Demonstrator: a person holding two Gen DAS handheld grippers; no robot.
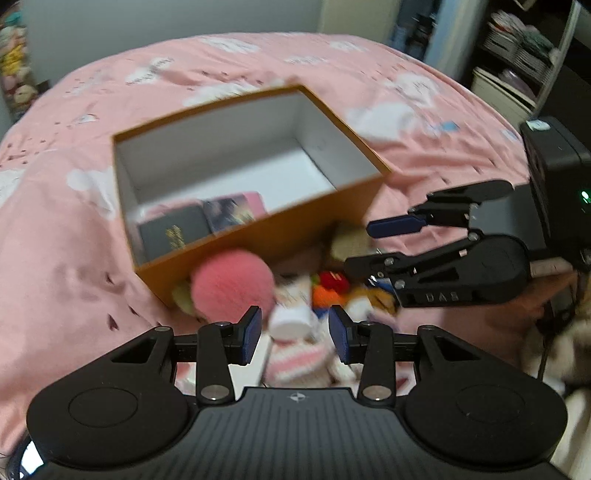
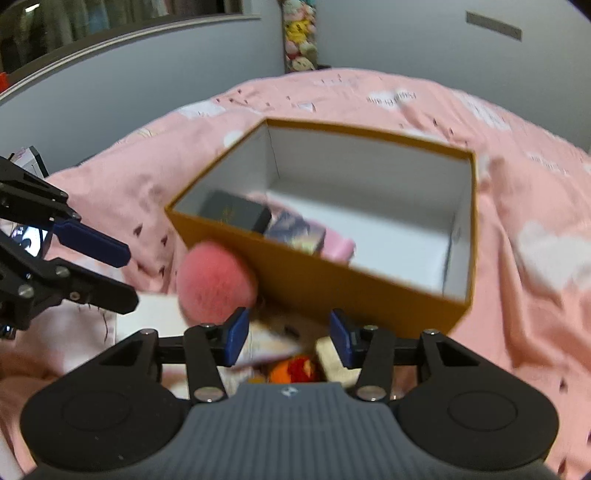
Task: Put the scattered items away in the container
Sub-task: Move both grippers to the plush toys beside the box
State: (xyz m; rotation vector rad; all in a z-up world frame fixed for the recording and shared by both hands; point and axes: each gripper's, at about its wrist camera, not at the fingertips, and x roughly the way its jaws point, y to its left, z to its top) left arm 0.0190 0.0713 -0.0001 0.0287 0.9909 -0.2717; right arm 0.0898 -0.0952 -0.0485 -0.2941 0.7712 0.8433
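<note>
An orange box [image 1: 295,229] [image 2: 332,288] with a white inside stands open on the pink bedspread. In it lie a dark case [image 1: 173,232] [image 2: 236,214], a printed card box [image 1: 229,214] [image 2: 295,230] and something pink. A pile of small items lies against its near wall: a pink fluffy ball [image 1: 232,284] [image 2: 216,284], a white jar [image 1: 291,325], an orange-red plush [image 1: 328,288] [image 2: 295,369] and a beige piece [image 2: 332,358]. My left gripper [image 1: 295,332] [image 2: 129,277] is open over the jar, pads clear of it. My right gripper [image 2: 288,338] [image 1: 360,243] is open over the pile's right side.
The pink bedspread [image 1: 74,221] with white prints spreads around the box on all sides. Shelves with folded things [image 1: 517,48] stand beyond the bed's far right. A column of plush toys [image 2: 299,33] hangs on the grey wall. Both views are blurred.
</note>
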